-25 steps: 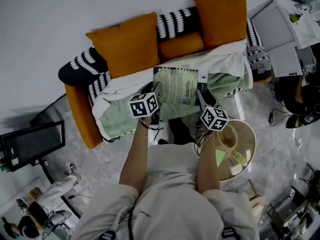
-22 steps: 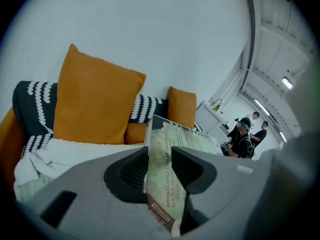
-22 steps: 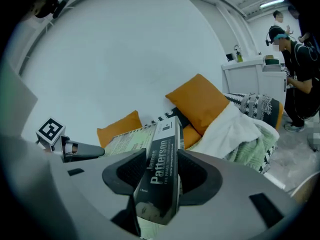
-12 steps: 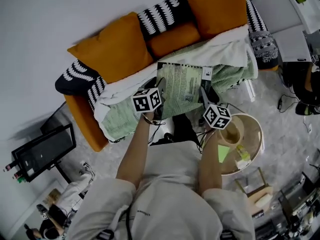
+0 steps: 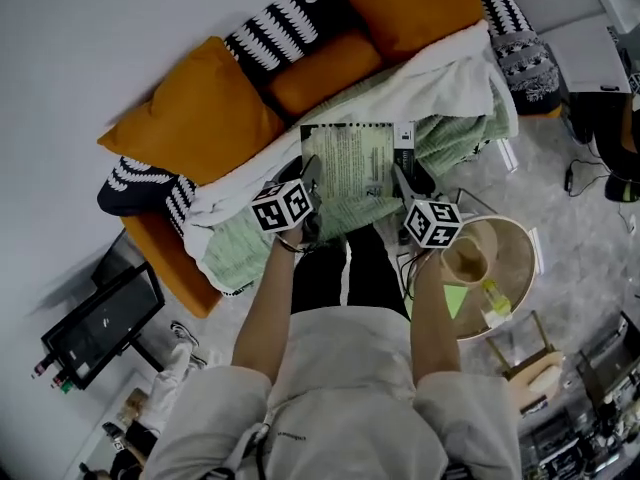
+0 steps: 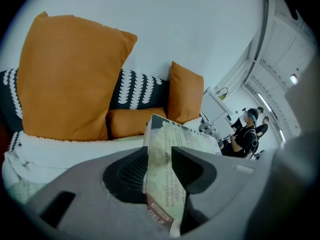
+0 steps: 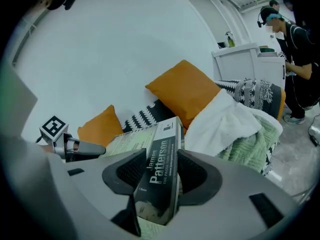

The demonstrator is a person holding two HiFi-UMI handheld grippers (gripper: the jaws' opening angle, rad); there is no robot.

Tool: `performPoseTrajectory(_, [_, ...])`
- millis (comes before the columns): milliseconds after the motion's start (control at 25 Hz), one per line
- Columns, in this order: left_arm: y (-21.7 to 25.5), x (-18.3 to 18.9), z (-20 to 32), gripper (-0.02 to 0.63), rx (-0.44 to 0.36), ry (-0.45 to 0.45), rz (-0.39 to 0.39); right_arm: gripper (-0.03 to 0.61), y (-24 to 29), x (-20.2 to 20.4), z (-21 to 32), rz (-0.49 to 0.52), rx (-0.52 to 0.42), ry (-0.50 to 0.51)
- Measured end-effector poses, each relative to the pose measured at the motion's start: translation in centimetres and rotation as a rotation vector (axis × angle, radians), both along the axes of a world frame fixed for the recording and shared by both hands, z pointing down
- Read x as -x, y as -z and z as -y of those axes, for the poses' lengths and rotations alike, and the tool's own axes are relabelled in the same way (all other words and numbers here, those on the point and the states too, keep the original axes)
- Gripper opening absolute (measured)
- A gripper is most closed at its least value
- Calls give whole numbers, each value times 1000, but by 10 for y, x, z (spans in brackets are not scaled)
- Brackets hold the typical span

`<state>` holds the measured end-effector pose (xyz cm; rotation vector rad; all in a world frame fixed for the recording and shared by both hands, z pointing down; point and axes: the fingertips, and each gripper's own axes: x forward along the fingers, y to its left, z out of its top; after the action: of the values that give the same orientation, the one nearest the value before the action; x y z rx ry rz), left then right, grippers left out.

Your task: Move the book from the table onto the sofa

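I hold the book (image 5: 350,168) between both tools, flat and cover up; my left hand-held gripper (image 5: 312,180) has its left edge and my right hand-held gripper (image 5: 402,183) has the spine side.

In the left gripper view the jaws of the left hand-held gripper (image 6: 159,171) stand partly apart with the book's (image 6: 187,138) edge wedged between them, both pads pressed against it; in the right gripper view the right hand-held gripper (image 7: 162,173) is spread wide, closed across the printed spine of the book (image 7: 165,134), pads tight on either side.

From the head view the book is off the counter (image 5: 515,253), which stands low and round at my right; the book lies over the front of the sofa (image 5: 165,263), above the green blanket (image 5: 235,243) spread on the seat; I cannot tell whether it touches the blanket.

An orange cushion (image 5: 195,118) leans on the backrest to the left of the book; a white towel (image 5: 445,63) is draped to its right; a second orange cushion (image 5: 410,3) stands behind the towel.
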<state>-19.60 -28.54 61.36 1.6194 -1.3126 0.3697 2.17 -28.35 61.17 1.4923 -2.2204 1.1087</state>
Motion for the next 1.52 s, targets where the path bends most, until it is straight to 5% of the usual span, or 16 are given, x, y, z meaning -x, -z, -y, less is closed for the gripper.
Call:
performPoseTrajectory(720, [-124,-38,-14,150,48,-186,-27,192,-104,-31,-40,-87,52,-57])
performPoseTrajectory(1320, [-185,-33,33,149,-33,-301,31,192,-190,-24,-12,27,17,-151])
performPoseTrajectory(1520, [-219,-32,36,149,-5,-335,57,192,-223,-23,-10,3,50,-151])
